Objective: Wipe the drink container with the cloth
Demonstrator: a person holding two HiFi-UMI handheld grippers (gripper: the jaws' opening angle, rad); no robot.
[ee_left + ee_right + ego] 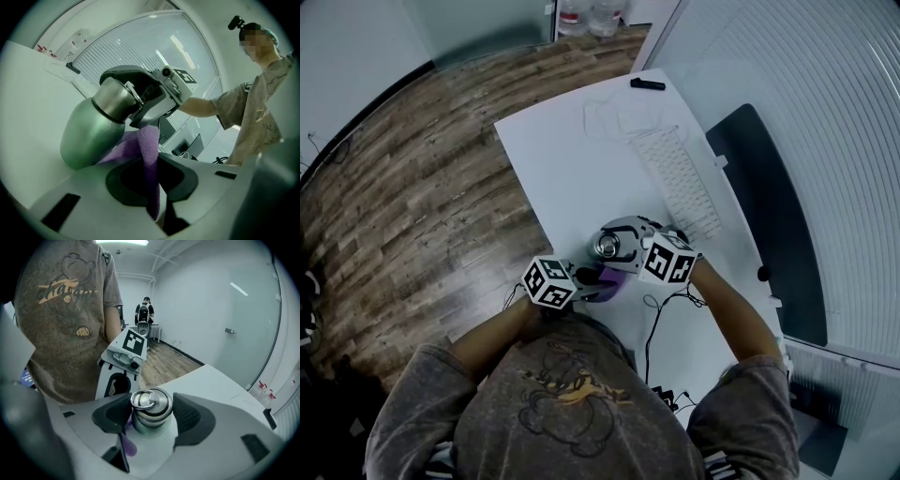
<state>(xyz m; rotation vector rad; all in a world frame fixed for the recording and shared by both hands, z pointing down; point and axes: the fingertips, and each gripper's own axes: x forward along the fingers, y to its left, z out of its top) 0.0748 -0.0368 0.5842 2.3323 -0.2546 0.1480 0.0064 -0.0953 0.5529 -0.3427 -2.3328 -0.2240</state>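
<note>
**Drink container gripped by its cap, cloth at its side**

The right hand-held gripper (151, 417) has its jaws set wide and closed on the steel cap of the drink container (86, 133), which stands between them over the tabletop (572, 159). The left hand-held gripper (152, 185) pinches the purple cloth (149, 150), which reaches just ahead to the green body. The likely trouble is that the smooth round cap slips or twists when the cloth pushes sideways.

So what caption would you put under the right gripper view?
Right gripper clamps the drink container by its metal cap, a purple cloth showing beside it.
</note>
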